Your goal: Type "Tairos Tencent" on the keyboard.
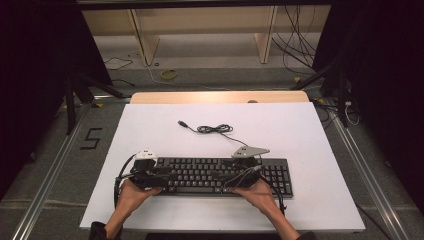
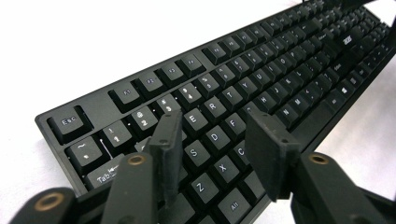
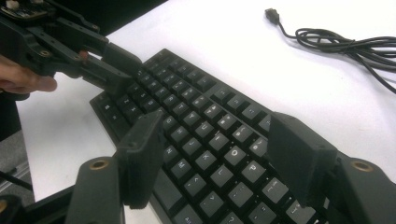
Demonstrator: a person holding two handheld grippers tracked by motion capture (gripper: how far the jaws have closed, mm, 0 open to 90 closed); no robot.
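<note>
A black keyboard [image 1: 215, 175] lies flat on the white tabletop [image 1: 310, 130] near the front edge. My left gripper [image 1: 166, 177] hovers over its left end, jaws apart above the letter keys [image 2: 215, 122], nothing pinched between them. My right gripper [image 1: 222, 176] is over the keyboard's middle-right part, its jaws standing wide above the keys [image 3: 217, 127] and gripping nothing. In the right gripper view the left gripper [image 3: 116, 70] reaches over the far end of the keyboard [image 3: 196, 126]. Both point inward toward each other.
The keyboard's black cable [image 1: 215, 129] lies loosely coiled on the table behind it, its USB plug [image 3: 272, 14] free at the end. Bare white surface surrounds the keyboard [image 2: 261, 84]. Beyond the table are a wooden strip [image 1: 220, 96], floor cables and dark stands.
</note>
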